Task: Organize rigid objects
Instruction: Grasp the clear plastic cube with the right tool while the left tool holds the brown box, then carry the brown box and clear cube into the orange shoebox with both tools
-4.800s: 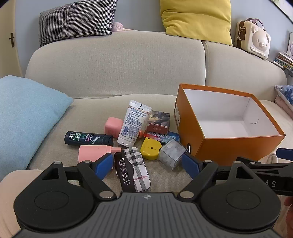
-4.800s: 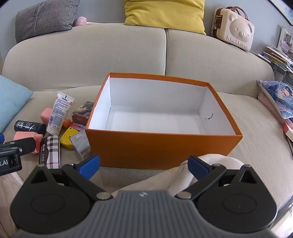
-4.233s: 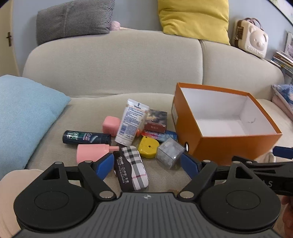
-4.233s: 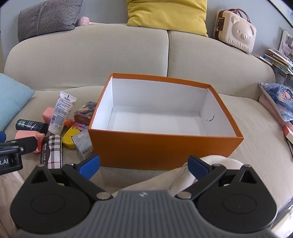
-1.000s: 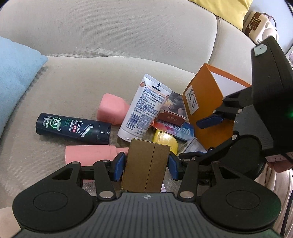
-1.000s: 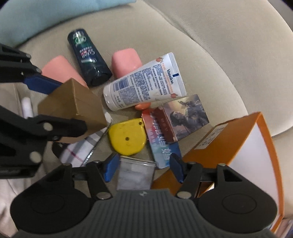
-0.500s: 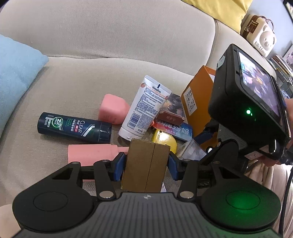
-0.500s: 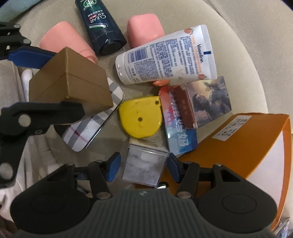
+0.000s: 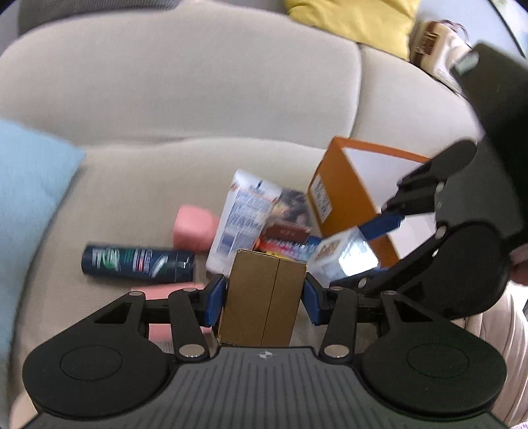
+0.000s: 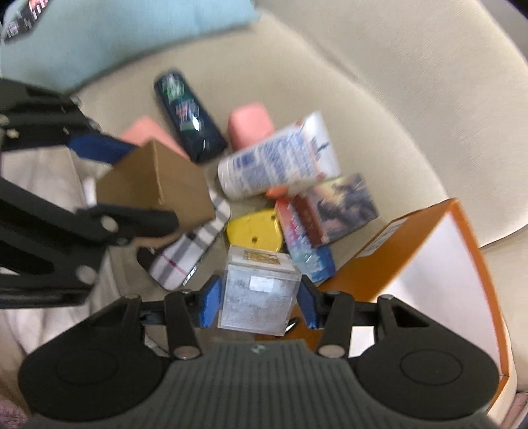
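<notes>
Beige sofa seat is seen as the work surface, w/ a light-blue cushion at the left and a yellow one up on the backrest. An orange box, white inside, is set on the seat at the right, open side up. Scattered just beside it: dark shampoo bottle, pink block, white lotion tube, yellow tape measure, plaid case, picture-print box & a blue-red pack, partly overlapping.

A brown cardboard box is clamped btwn the pads of the left gripper, raised off the seat. A clear plastic cube is pinched by the right gripper, whose jaws have just been closing onto it; cube is held above the pile, near the orange box's corner. Both views blurred.
</notes>
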